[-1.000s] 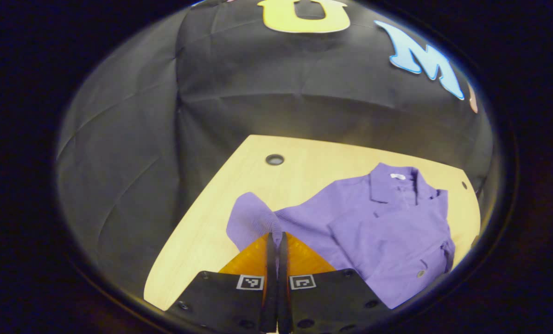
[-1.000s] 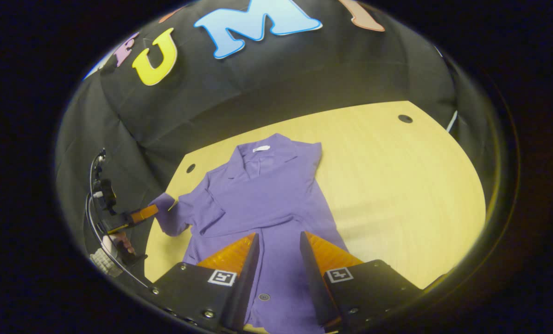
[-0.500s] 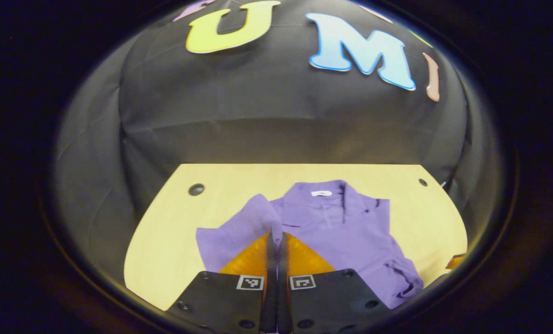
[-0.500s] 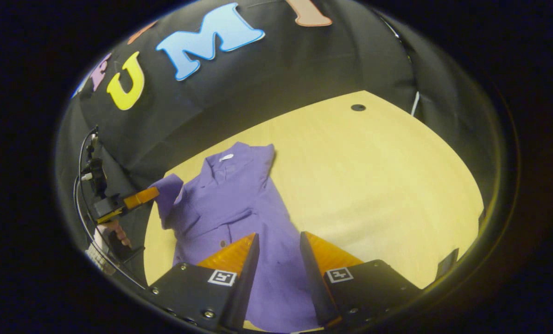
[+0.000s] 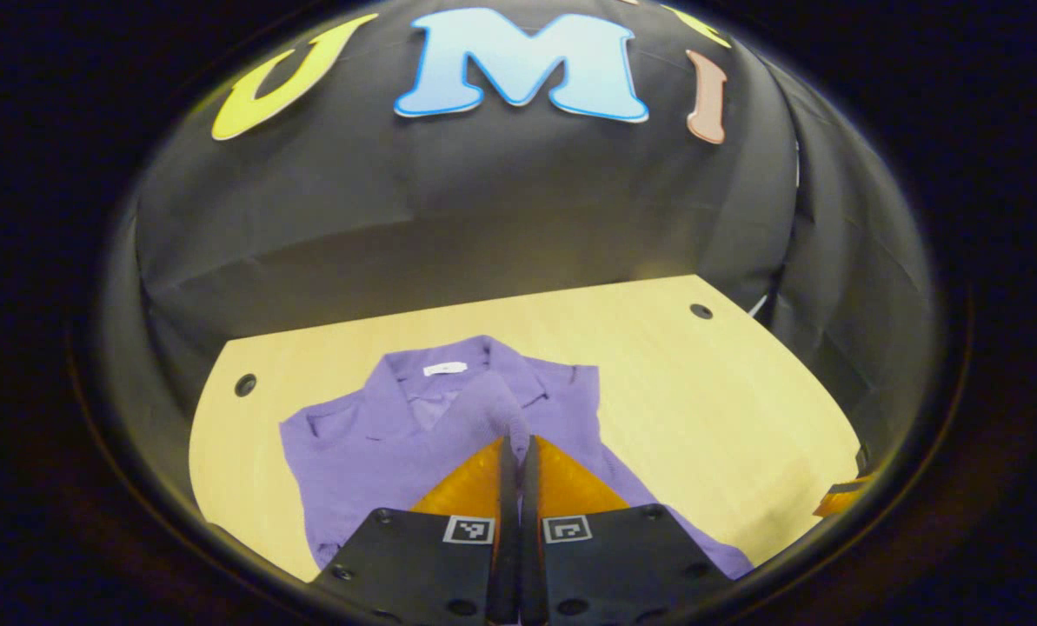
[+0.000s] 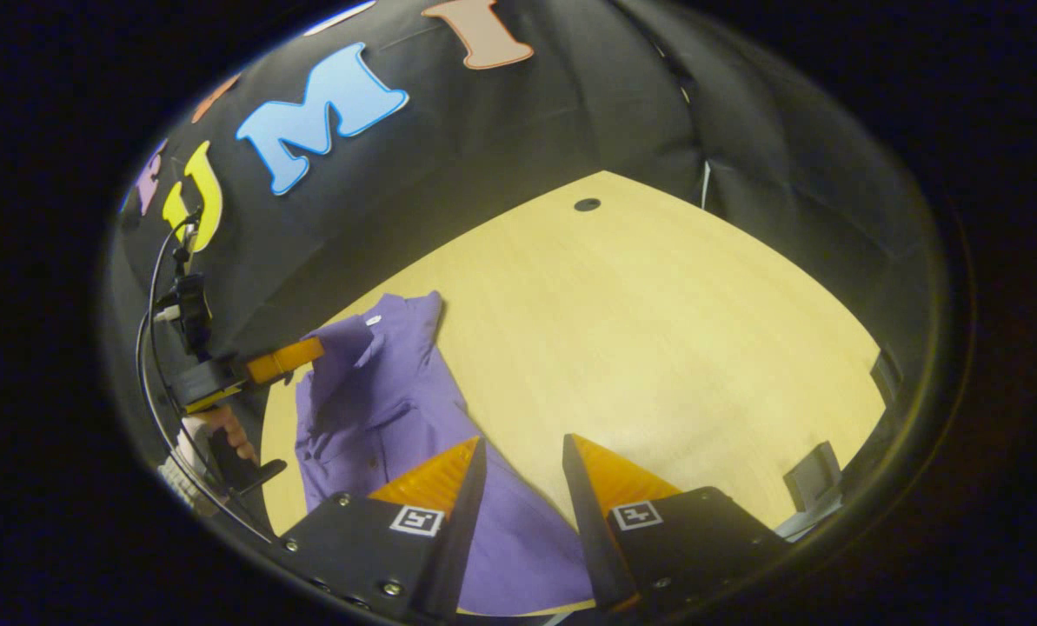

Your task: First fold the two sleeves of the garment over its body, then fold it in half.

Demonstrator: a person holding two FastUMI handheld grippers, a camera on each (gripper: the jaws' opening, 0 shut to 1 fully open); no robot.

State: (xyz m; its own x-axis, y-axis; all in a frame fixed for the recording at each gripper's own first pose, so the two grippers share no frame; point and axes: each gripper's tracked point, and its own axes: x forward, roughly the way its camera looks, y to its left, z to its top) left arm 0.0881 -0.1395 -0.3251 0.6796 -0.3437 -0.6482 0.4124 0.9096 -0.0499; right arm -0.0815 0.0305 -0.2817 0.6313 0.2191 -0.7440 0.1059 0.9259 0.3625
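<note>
Left gripper view: left gripper clenched on purple knit sleeve, lifted over purple collared shirt body lying directly ahead; right gripper released, farther.

Light wood-grain worktop across the lower half of both views, with round dark cable holes: upper right and left edge in the left gripper view. Black creased cloth wall behind, filling the upper frame. Small dark block at lower right, right gripper view.
</note>
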